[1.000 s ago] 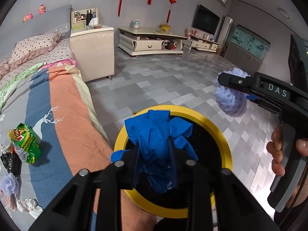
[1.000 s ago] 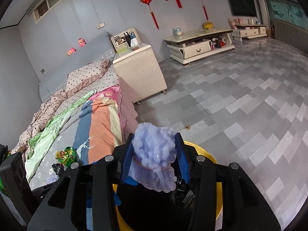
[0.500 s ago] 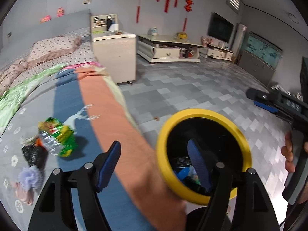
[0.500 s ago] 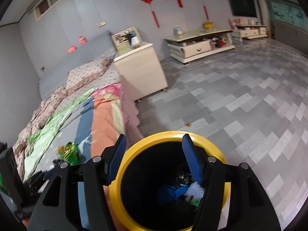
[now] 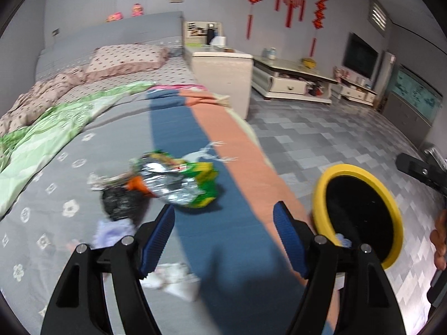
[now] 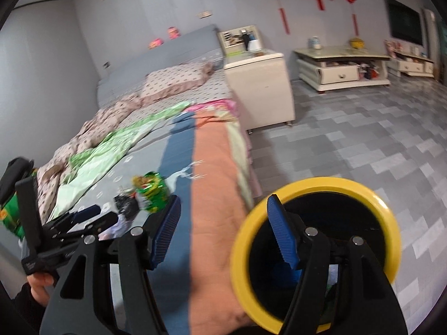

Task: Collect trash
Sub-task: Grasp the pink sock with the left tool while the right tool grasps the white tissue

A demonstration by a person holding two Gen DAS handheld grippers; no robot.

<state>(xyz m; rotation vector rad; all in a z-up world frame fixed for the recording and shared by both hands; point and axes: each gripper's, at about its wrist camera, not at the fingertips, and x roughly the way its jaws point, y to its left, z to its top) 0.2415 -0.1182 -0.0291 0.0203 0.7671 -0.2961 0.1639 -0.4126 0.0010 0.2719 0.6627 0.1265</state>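
Trash lies on the bed's grey-and-blue cover: a green and silver snack bag (image 5: pixel 178 185) (image 6: pixel 152 188), a crumpled black bag (image 5: pixel 120 203) (image 6: pixel 127 205), a lilac fluffy ball (image 5: pixel 111 231) and white tissue (image 5: pixel 173 276). My left gripper (image 5: pixel 223 237) hangs open and empty over the blue stripe, just short of the snack bag. The right gripper (image 6: pixel 223 231) straddles the bed edge and the yellow-rimmed bin (image 6: pixel 315 251) (image 5: pixel 357 212); its jaws are opening with nothing between them. Blue and lilac pieces lie inside the bin.
The bin stands on the tiled floor against the bed's orange edge. A cream bedside cabinet (image 5: pixel 223 75) sits past the bed, with a low TV stand (image 5: pixel 293 83) beyond. In the right wrist view a hand (image 6: pixel 39 282) holds the left gripper (image 6: pixel 83 220) at lower left.
The left gripper let go of a blue glove and the right of a lilac puff over the bin. Both opened and swung left toward the bed, bringing the trash there closer.
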